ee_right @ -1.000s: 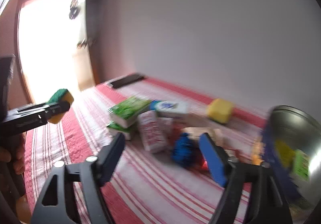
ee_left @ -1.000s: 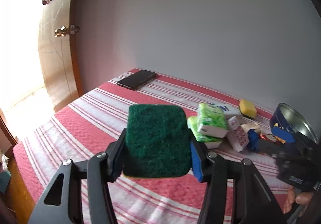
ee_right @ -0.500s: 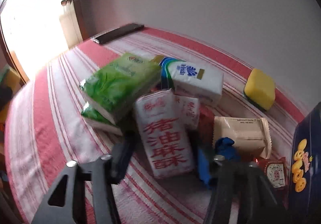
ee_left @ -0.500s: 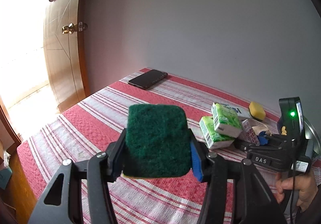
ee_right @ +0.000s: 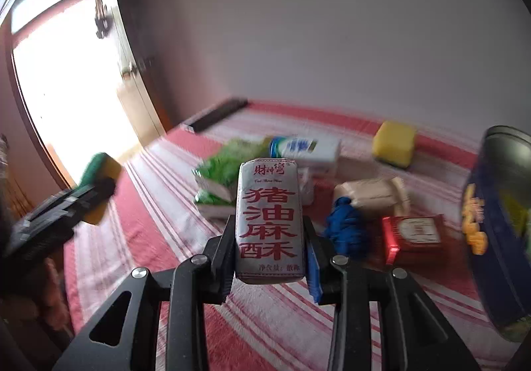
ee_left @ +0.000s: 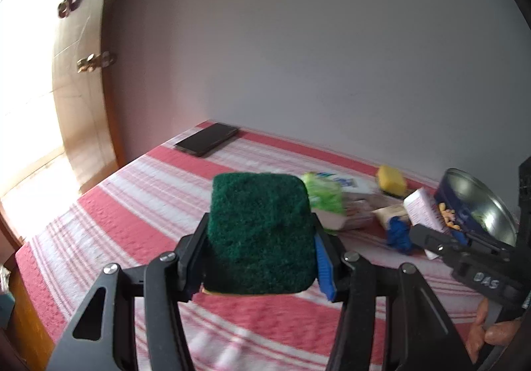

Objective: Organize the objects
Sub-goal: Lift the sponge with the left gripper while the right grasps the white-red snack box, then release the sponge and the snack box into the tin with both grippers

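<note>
My left gripper (ee_left: 259, 258) is shut on a green scouring sponge (ee_left: 260, 231) with a yellow underside and holds it above the red-and-white striped cloth (ee_left: 139, 205). My right gripper (ee_right: 268, 254) is shut on a white snack packet with red Chinese characters (ee_right: 268, 218), lifted off the pile. The same gripper and packet (ee_left: 423, 208) show at the right of the left wrist view. On the cloth lie green tissue packs (ee_right: 222, 171), a white-and-blue tissue pack (ee_right: 308, 148), a yellow sponge (ee_right: 393, 143), a beige biscuit packet (ee_right: 375, 195), a blue object (ee_right: 345, 231) and a red packet (ee_right: 413, 234).
A dark blue round tin (ee_right: 497, 238) stands open at the right. A black phone (ee_left: 207, 138) lies at the far left corner of the cloth. A wall runs behind, and a wooden door (ee_left: 79, 78) stands at the left with bright light beside it.
My right gripper came down to the pile, closed on the white snack packet and lifted it. My left gripper kept holding the green sponge and shifted only slightly.
</note>
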A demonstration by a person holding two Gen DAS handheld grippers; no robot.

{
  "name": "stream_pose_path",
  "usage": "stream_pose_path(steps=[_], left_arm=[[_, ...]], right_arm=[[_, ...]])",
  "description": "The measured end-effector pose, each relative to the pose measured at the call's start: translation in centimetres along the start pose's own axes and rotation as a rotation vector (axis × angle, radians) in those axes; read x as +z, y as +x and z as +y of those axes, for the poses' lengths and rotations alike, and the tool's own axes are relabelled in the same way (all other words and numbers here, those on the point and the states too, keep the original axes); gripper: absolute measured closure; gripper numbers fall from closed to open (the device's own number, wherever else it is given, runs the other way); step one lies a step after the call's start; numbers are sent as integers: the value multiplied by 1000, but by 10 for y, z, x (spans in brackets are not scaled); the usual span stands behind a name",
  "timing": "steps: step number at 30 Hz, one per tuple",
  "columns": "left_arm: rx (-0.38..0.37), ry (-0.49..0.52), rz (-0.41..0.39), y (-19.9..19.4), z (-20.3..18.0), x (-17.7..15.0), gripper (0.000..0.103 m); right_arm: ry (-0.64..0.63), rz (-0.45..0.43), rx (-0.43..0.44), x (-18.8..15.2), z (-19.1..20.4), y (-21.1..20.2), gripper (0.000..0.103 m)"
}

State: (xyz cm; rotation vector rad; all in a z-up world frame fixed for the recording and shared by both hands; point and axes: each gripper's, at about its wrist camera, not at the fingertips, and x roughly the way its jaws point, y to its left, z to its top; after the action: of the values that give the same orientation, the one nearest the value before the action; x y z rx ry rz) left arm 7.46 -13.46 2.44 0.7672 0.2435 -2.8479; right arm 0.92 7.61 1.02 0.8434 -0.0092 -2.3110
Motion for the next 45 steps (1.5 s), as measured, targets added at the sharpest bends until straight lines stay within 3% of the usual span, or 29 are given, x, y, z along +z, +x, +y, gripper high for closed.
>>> stream_pose_path(steps=[3, 9, 14, 22, 29, 36, 45], left_arm=[[-36, 41, -25, -3, -27, 4, 49], [-122, 128, -79, -3, -103, 16, 49], [-210, 181, -111, 2, -172, 26, 49], [-301, 280, -81, 20, -267, 17, 49], [-333, 301, 1, 43, -315, 4, 49], [-345, 337, 50, 44, -333, -18, 49], [-363, 371, 66, 47, -344, -20, 49]], right_arm=[[35, -86, 7, 3, -5, -32, 66], [49, -288, -160, 12, -40, -92, 66], [107, -367, -277, 10, -90, -121, 66], [202, -384, -413, -2, -157, -154, 66], [216, -359, -541, -8, -184, -157, 66], [227, -312, -613, -5, -190, -142, 65], [249, -249, -647, -15, -188, -139, 65]])
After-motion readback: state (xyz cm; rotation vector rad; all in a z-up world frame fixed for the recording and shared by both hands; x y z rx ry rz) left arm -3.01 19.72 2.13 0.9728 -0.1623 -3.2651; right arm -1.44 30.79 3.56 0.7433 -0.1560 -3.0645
